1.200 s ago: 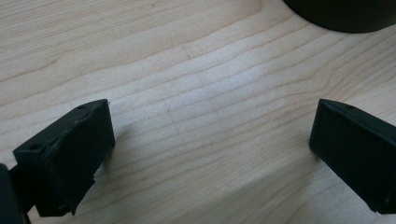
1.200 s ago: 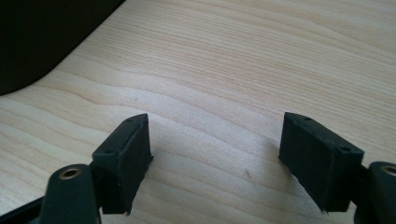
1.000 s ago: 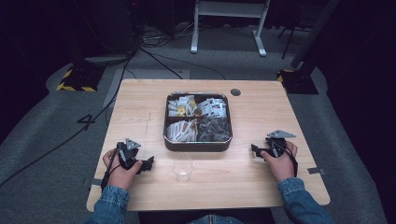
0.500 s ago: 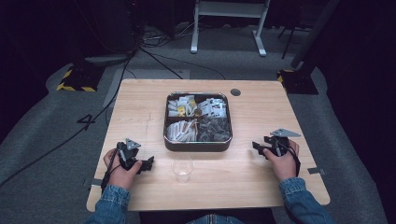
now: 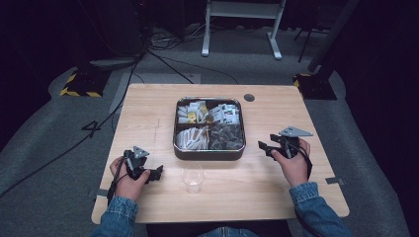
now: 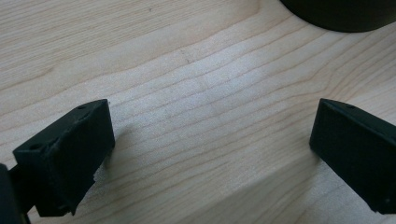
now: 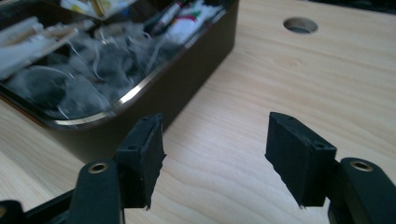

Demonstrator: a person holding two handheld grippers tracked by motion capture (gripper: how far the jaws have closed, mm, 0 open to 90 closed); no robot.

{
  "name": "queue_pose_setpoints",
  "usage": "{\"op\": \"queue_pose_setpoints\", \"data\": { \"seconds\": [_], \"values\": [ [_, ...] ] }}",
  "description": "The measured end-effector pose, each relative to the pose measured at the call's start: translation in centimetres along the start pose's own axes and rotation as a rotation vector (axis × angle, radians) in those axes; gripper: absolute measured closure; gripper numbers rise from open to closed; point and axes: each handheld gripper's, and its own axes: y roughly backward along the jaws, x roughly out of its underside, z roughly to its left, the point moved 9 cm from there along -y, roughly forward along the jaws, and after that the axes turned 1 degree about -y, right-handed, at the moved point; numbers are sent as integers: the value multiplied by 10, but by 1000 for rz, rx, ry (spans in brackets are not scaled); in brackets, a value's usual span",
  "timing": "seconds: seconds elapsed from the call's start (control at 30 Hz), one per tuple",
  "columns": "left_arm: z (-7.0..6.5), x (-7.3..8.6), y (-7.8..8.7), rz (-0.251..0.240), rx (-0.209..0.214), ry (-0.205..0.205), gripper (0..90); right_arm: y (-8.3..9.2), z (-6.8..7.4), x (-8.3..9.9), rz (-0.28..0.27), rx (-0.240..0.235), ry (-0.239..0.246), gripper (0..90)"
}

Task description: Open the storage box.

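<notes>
Jaws of both grippers stand apart and empty. Left gripper [image 5: 157,173] rests low on the wooden table [image 5: 148,113], left of a clear plastic cup [image 5: 193,178]. Right gripper [image 5: 264,147] sits just beside the right wall of the divided tin [image 5: 208,153], which holds sachets [image 5: 230,114] and packets.

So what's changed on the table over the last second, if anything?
The right gripper has shifted slightly to the person's right, away from the tray, jaws open and empty. The left gripper stayed put near the table's front edge, also open. The tray and the clear cup have not moved.
</notes>
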Motion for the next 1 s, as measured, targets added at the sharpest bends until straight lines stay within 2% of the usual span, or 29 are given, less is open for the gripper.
{"op": "queue_pose_setpoints", "data": {
  "seconds": [0.17, 0.3, 0.5, 0.57, 0.67, 0.83, 0.87, 0.97, 1.0],
  "values": [
    [0, 0, 0, -1, 8, -4, 3, -2, 14, -20, -7, -44, 21, 367],
    [0, 0, 0, 0, 11, -8, 3, -4, 19, -26, -5, -56, 26, 362],
    [0, 0, 0, 2, 14, -9, 2, -11, 32, -42, -8, -106, 24, 325],
    [0, 0, -1, 5, 16, -8, 2, -14, 37, -52, -18, -110, 35, 300],
    [0, 0, -1, 5, 16, -8, 2, -19, 45, -61, -5, -128, 41, 292],
    [0, 0, 0, 1, 16, -15, 3, -34, 57, -74, 11, -160, 48, 302],
    [0, 0, 0, 1, 16, -15, 3, -42, 63, -78, 18, -176, 61, 314],
    [0, 0, 0, 2, 18, -14, 2, -50, 69, -81, 34, -182, 87, 323],
    [0, 0, 0, 2, 18, -15, 2, -59, 75, -83, 50, -187, 109, 326]
  ]
}}
